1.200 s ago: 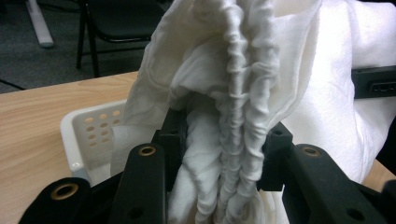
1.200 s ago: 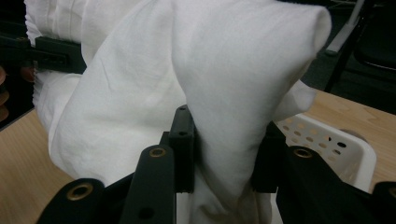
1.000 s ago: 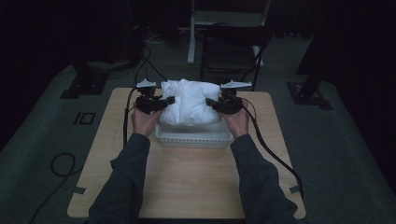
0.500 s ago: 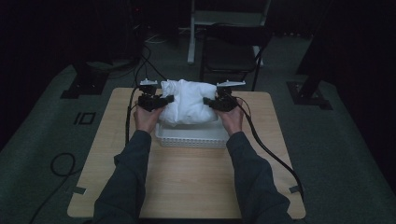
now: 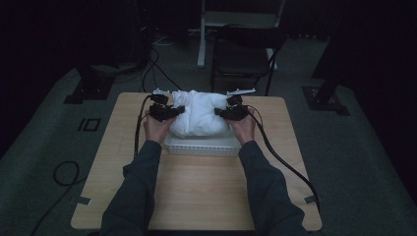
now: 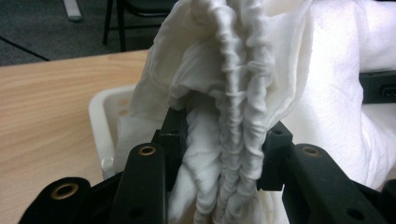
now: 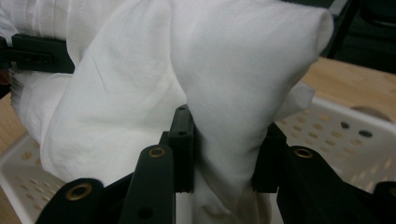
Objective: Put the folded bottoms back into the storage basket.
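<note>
A bunched white cloth (image 5: 199,117) sits in and above a white perforated basket (image 5: 201,146) at the middle of the wooden table. My left gripper (image 5: 173,112) is shut on the cloth's left side; in the left gripper view a gathered, pleated fold (image 6: 233,116) is pinched between the black jaws (image 6: 224,158). My right gripper (image 5: 222,113) is shut on the cloth's right side; in the right gripper view a smooth fold (image 7: 224,93) is clamped between its jaws (image 7: 224,154), above the basket rim (image 7: 345,135).
The wooden table (image 5: 196,191) has bare surface in front of the basket. Black cables (image 5: 282,162) trail from both grippers. A dark chair (image 5: 243,54) and stand bases (image 5: 81,91) lie on the floor behind the table.
Both grippers have kept hold of the cloth and lowered it slightly toward the basket; the bundle sits lower and more spread than a second ago.
</note>
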`<state>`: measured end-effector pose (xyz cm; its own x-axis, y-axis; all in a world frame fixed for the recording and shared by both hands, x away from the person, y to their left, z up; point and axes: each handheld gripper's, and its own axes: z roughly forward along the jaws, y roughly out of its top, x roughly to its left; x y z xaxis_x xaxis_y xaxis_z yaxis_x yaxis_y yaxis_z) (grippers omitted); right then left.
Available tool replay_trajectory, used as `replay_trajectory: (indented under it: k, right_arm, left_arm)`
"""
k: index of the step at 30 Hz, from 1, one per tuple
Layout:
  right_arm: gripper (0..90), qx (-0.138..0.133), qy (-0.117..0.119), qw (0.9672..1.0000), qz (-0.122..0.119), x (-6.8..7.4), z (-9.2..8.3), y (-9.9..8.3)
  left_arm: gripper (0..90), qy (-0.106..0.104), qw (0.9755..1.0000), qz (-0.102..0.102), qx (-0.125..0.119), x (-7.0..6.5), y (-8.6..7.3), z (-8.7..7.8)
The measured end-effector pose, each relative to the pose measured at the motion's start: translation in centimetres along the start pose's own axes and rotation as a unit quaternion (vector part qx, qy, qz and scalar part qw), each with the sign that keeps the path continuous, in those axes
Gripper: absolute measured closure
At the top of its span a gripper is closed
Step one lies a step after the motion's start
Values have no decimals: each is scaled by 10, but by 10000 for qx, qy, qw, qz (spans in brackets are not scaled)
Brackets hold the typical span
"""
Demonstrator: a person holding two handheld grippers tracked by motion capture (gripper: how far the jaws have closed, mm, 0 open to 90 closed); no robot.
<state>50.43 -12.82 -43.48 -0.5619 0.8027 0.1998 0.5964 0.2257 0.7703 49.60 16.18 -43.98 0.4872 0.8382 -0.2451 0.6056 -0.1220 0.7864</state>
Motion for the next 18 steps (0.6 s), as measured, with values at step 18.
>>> replay_trajectory:
  k: [18]
  right_arm:
    - [442, 1182, -759, 9900, -102, -7, 15, -34]
  left_arm:
    - [438, 532, 9965, 333, 543, -10, -28, 11]
